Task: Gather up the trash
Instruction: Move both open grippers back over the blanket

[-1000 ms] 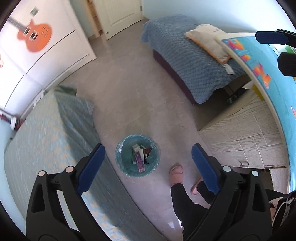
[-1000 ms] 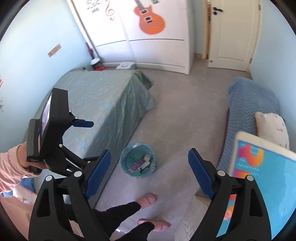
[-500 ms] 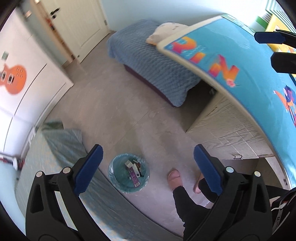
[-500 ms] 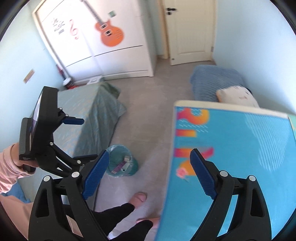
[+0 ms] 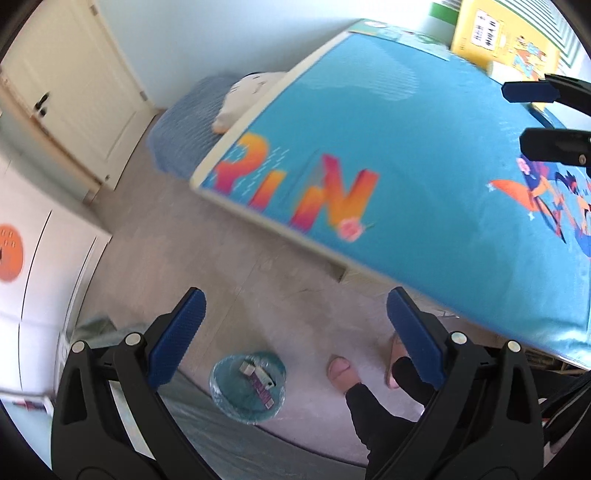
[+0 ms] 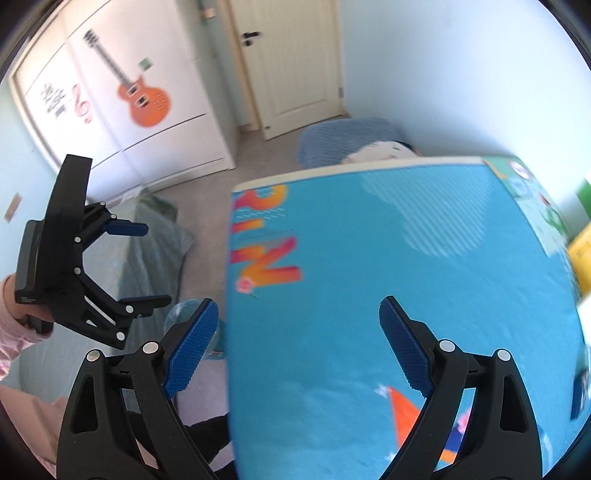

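A round teal trash bin [image 5: 247,386] stands on the floor by the green bed, with a purple wrapper [image 5: 261,387] and other scraps inside. My left gripper [image 5: 291,332] is open and empty, high above the floor near the bin. My right gripper [image 6: 299,343] is open and empty, over the blue desk mat [image 6: 369,258]. The right gripper also shows at the right edge of the left wrist view [image 5: 535,114]. The left gripper shows at the left of the right wrist view [image 6: 144,266]. The bin is mostly hidden in the right wrist view [image 6: 181,314].
A desk with a blue printed mat [image 5: 424,166] fills the right. A yellow box [image 5: 498,33] stands at its back. A blue bed with a pillow [image 5: 240,96], a green bed [image 6: 155,243], a guitar wardrobe [image 6: 122,99] and a door [image 6: 291,62] surround the floor. My feet [image 5: 343,369] are by the bin.
Both grippers have swung up and right, from the floor and bin toward the desk top. The bin has slid lower in the views. Both stay open.
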A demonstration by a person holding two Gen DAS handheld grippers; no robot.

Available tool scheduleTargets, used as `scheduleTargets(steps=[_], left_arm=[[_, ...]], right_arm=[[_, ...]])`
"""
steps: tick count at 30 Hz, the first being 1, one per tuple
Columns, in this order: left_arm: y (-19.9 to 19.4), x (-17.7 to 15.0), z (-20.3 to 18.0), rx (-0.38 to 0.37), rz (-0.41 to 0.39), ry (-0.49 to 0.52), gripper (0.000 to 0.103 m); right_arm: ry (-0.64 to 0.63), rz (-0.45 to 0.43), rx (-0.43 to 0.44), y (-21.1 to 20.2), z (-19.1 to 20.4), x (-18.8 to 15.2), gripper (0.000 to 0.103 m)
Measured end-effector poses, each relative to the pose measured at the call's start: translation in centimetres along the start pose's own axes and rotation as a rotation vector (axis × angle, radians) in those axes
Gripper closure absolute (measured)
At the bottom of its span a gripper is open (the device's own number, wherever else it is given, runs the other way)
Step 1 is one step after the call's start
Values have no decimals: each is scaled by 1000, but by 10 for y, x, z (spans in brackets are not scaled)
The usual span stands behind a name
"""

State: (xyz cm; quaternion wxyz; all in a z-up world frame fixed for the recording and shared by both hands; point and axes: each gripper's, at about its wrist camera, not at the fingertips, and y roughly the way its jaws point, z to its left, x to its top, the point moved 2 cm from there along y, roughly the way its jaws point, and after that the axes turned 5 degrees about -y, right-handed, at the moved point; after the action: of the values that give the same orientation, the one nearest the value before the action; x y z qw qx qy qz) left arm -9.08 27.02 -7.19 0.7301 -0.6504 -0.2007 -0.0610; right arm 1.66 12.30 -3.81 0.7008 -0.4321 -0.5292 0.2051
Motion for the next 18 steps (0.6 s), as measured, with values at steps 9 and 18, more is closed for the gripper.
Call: scheduleTargets(steps=[9,18], left_arm=[[5,42,-65,-41,-21,156,7],[8,85,-150,-77,-47,337,7]], right_arm=[[114,0,-105,-38,-65,-48,14],[238,-8,-203,-81,-135,-104,14]])
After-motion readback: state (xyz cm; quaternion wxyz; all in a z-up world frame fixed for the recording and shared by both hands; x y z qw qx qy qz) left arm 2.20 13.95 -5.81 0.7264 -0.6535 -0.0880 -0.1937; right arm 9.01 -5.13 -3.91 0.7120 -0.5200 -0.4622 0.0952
